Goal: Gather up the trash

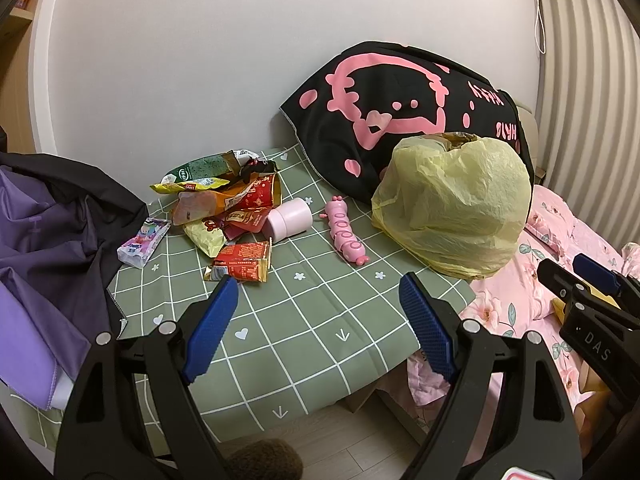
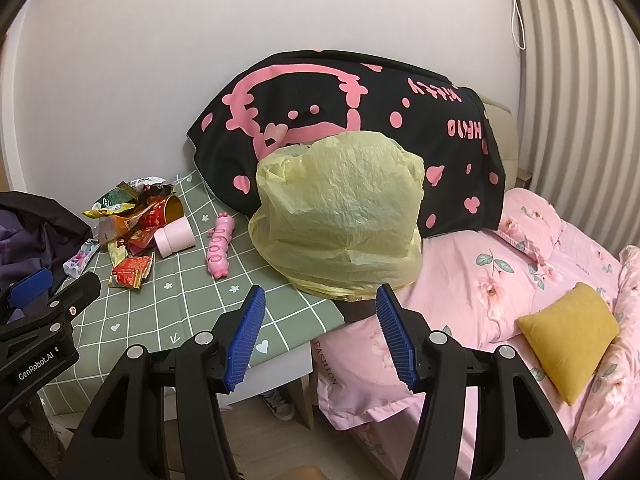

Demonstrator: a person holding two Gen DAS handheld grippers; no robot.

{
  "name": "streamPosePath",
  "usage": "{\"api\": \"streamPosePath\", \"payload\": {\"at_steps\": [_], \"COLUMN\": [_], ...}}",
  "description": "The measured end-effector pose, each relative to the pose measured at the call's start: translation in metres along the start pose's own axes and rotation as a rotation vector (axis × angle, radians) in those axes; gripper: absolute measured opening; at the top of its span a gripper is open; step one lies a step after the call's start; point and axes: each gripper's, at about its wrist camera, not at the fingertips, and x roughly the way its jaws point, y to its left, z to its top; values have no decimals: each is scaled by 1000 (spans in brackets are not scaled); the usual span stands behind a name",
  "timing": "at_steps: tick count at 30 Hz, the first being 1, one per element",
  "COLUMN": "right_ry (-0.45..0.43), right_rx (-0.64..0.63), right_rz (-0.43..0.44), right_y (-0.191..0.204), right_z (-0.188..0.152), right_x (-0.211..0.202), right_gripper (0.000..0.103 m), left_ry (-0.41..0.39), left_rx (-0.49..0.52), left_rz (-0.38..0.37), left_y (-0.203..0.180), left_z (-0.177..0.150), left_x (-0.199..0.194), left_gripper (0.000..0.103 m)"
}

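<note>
1. Trash wrappers (image 1: 228, 208) are lying in a loose heap at the far left of the green checked tablecloth (image 1: 312, 320), close to the wall; I am seeing them in the right wrist view too (image 2: 132, 220).
2. A pink cup (image 1: 289, 221) on its side is touching the heap, and a pink caterpillar toy (image 1: 347, 233) is lying just beside it.
3. A yellow plastic bag (image 2: 340, 216) is sitting at the table's right edge, in front of a black and pink pillow (image 2: 360, 96).
4. I am holding my left gripper (image 1: 316, 328) wide open above the cloth, gripping nothing.
5. My right gripper (image 2: 320, 336) is likewise hanging wide open and empty, near the bag.
6. A pink floral bed (image 2: 520, 264) is lying to the right.
</note>
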Motion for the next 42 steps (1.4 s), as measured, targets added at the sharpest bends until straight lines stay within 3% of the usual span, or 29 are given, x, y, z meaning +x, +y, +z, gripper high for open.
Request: {"api": "streamPosePath", "payload": {"at_steps": [30, 42], "right_ry": [3, 30], "right_rx": [-5, -32], "right_rz": [-3, 22], "right_y": [-4, 11], "right_z": [2, 23], "right_x": [0, 37], "right_gripper": [55, 55], "left_ry": [6, 8], "left_rx": [-6, -30], "left_rz": [-1, 28], "left_y": [0, 27], "left_z": [-1, 18], "left_x": [4, 27], "left_gripper": [78, 78]}}
